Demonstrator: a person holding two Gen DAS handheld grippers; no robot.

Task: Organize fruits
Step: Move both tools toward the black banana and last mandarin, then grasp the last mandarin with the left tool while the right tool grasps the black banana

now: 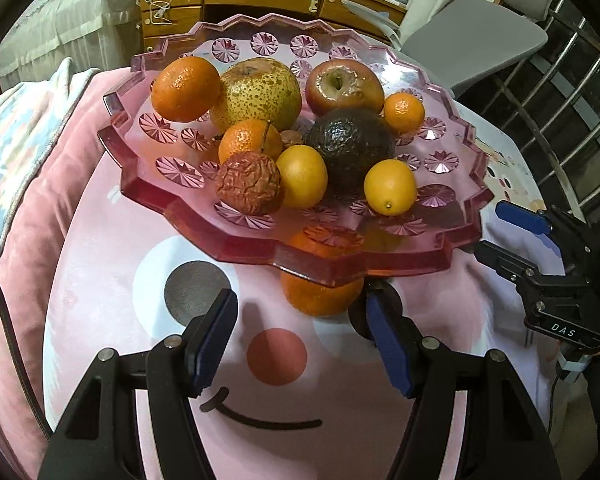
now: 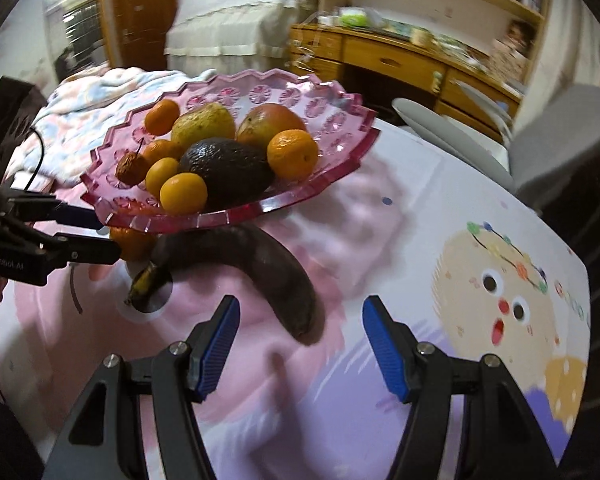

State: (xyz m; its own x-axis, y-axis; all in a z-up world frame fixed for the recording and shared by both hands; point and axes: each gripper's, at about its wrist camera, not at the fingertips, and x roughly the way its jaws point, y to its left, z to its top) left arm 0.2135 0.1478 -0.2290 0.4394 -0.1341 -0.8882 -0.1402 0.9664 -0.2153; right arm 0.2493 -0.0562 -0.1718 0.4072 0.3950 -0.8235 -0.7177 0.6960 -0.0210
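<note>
Left gripper (image 1: pixel 300 340) tilts down, pads apart, toward the orange (image 1: pixel 320 292); right gripper (image 2: pixel 298 344) gapes over the banana (image 2: pixel 268 268).

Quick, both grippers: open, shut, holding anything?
Left gripper: open, holding nothing; the round orange tangerine under the pink faceted plastic fruit plate sits ahead of it.
Right gripper: open, empty; the blackened overripe banana lies just ahead.

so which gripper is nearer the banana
Right. The right gripper sits just short of the banana's tip; the left gripper is by its stem end, nearer the orange.
</note>
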